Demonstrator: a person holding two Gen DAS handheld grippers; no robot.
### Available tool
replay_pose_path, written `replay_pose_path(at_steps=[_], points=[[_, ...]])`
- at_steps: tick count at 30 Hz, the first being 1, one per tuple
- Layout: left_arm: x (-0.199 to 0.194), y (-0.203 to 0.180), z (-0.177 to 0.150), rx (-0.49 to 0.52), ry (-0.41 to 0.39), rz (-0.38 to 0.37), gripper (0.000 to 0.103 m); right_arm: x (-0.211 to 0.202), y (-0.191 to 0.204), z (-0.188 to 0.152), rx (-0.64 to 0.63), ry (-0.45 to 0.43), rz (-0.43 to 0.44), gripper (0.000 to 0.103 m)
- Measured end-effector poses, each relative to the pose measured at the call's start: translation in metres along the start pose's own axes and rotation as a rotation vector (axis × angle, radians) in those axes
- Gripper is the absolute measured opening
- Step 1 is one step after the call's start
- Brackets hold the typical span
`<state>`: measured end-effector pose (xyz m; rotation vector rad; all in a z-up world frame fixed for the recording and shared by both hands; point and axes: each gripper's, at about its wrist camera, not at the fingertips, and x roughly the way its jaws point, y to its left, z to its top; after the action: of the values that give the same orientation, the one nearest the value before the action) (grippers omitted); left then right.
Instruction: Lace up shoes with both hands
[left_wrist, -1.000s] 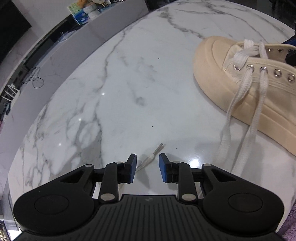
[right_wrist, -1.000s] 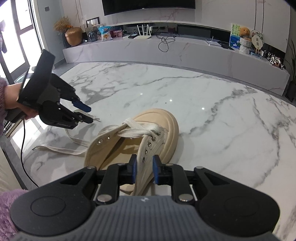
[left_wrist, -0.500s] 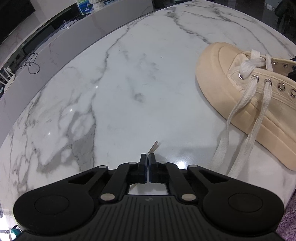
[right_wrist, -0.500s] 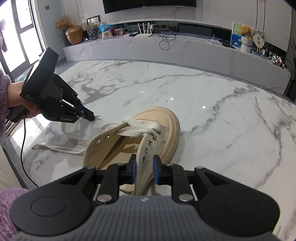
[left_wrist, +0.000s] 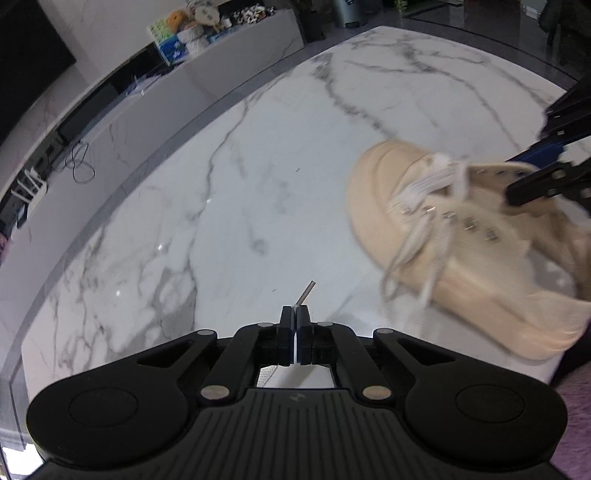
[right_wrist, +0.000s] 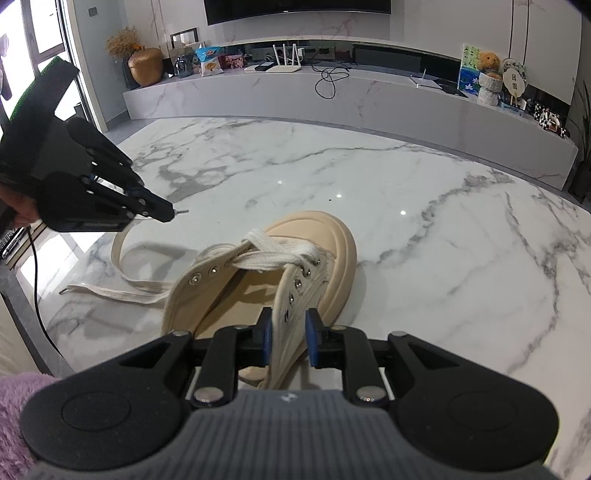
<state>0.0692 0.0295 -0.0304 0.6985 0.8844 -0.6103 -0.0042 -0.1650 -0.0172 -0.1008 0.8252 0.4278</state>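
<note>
Marble table (right_wrist: 443, 229): shoe (right_wrist: 317, 236) toe points away; left gripper (left_wrist: 295, 314) jaws pinch lace tip (left_wrist: 306, 291), right gripper (right_wrist: 289, 332) jaws clamp eyelet flap (right_wrist: 295, 295).

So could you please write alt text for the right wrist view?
The right hand-held gripper clamps the eyelet flap of a cream shoe on a marble table. At left, the left hand-held gripper pinches a lace tip above the table.

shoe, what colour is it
Cream-beige, with off-white laces and metal eyelets. The shoe shows best in the right wrist view.
</note>
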Motion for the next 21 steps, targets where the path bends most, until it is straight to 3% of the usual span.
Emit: replay_pose_path(at_steps=[11, 14, 21], points=[[-0.042, -0.057, 0.035, 0.104, -0.112, -0.135, 0.000, -0.003, -0.003, -0.001, 0.024, -0.018, 0.013, 0.015], [-0.038, -0.070, 0.046, 0.120, -0.128, -0.164, 0.000, -0.004, -0.006, -0.001, 0.038, -0.021, 0.024, 0.008], [-0.009, -0.086, 0.066, 0.126, -0.110, -0.189, 0.000, -0.005, -0.031, -0.008, 0.198, -0.026, 0.094, 0.007]])
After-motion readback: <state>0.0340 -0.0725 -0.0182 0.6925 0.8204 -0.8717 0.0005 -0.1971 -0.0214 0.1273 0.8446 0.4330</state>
